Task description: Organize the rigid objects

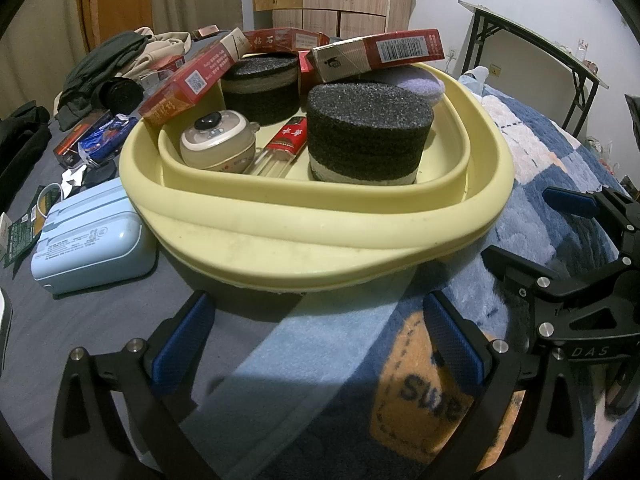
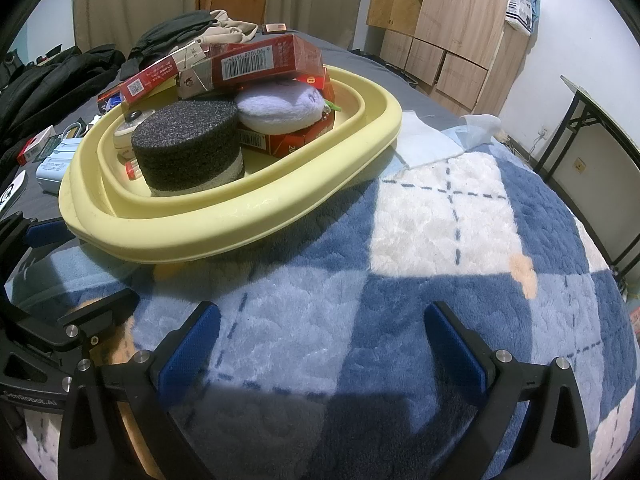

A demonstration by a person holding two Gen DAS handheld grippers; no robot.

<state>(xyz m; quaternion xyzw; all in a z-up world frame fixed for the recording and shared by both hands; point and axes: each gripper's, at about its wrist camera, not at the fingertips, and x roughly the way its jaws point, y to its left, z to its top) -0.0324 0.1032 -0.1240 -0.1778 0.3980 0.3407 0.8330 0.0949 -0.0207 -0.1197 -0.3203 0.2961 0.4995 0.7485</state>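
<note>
Both tools are idle. The left gripper [image 1: 320,344] has its jaws spread wide and holds nothing; it hovers over the blanket [image 1: 540,208] just short of the yellow basin [image 1: 304,236]. The right gripper [image 2: 320,344] is likewise fully spread and empty, over the blanket to the right of the basin [image 2: 240,232].

The basin holds most of the collected items: two black foam cylinders, the nearer one [image 1: 368,136] and one behind it [image 1: 260,84], a small cream-coloured round device [image 1: 218,146], a slim red pack [image 1: 290,138], a lilac plush pad [image 2: 280,106], and several red cartons, one [image 1: 380,56] resting across the far rim and another [image 1: 188,84] leaning on the left rim.

Items still outside lie to the left of the basin: a pale blue case [image 1: 92,244] just beside it, and small packets [image 1: 92,142] further back.

Procedure, as judged from the layout:
1. Treat the pale blue case as the likely next item; it is nearest the left gripper.
2. Approach with the jaws across its narrower dimension; its shell looks smooth and may slip.
3. Place it in open floor space, not on the leaning cartons, which look unstable.
4. The basin sits partly on soft blanket; avoid pressing on its rim.

The work surface is a bed with a grey sheet [image 1: 80,320] and a blue-and-white checked blanket. Dark clothing [image 1: 104,64] is piled at the far side. Wooden cabinets [image 2: 452,28] and a folding table [image 1: 532,36] stand against the walls.
</note>
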